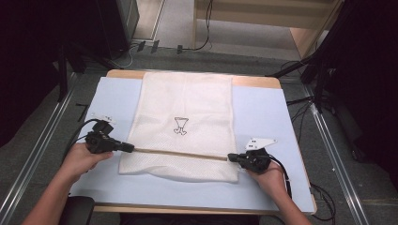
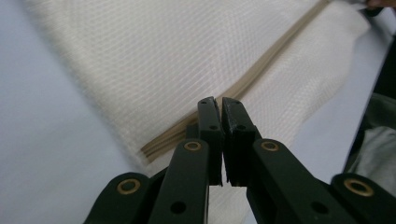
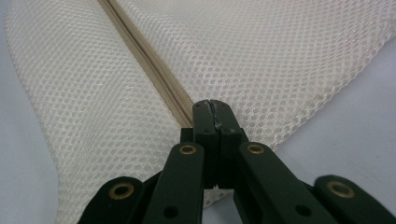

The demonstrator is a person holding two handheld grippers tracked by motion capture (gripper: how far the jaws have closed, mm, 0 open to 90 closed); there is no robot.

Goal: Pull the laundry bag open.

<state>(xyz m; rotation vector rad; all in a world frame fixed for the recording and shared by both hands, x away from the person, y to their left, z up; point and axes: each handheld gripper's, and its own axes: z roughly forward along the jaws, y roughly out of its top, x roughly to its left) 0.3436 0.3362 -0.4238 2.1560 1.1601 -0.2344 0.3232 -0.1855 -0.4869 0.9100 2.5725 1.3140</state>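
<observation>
A white mesh bag [image 1: 187, 103] lies flat on the light blue mat [image 1: 263, 117], with a small black drawing [image 1: 180, 125] at its middle. A tan zipper [image 1: 183, 154] runs across the bag near its front edge. My left gripper [image 1: 130, 149] is at the zipper's left end, jaws shut on the zipper line [image 2: 275, 56]. What sits between the left gripper's tips [image 2: 219, 100] is hidden. My right gripper [image 1: 231, 158] is at the zipper's right end. There the right gripper [image 3: 212, 103] is shut on the mesh beside the zipper [image 3: 144, 56].
The mat covers a wooden table [image 1: 256, 82] whose far edge shows behind the bag. Cables [image 1: 300, 112] trail over the floor to the right and at the back. Metal rails [image 1: 335, 154] run along both sides of the table.
</observation>
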